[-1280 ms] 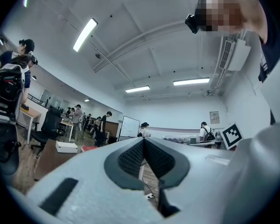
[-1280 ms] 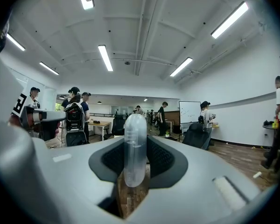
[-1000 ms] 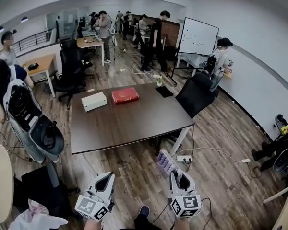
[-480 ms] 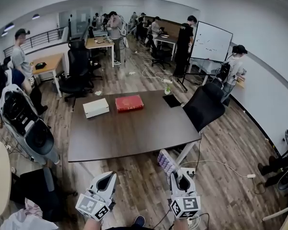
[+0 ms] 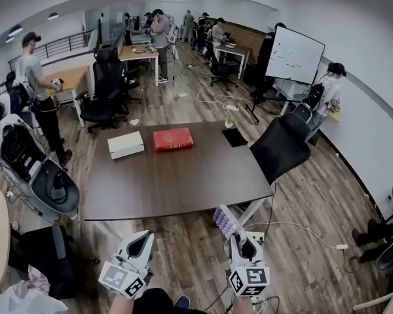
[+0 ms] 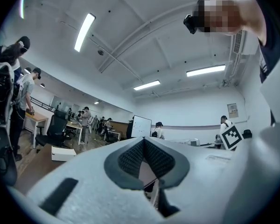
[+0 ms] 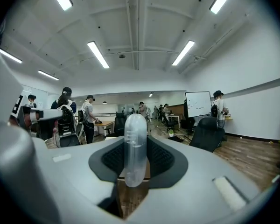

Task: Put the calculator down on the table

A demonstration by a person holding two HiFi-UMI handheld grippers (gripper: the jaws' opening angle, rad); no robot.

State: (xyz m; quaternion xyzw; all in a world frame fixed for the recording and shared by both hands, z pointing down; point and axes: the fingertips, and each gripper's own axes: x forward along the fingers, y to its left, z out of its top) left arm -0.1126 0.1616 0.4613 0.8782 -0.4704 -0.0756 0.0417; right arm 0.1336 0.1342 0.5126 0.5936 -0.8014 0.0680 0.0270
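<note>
Calculator in right tool, near dark table edge

No legible words or numbers anywhere. Faint scrawl on whiteboard, too small to read. Only black-and-white square code patterns, no letters, on cubes of left gripper and right gripper. Framed wall notice blurred beyond reading. Nothing readable on red book, white box or calculator keys.
</note>
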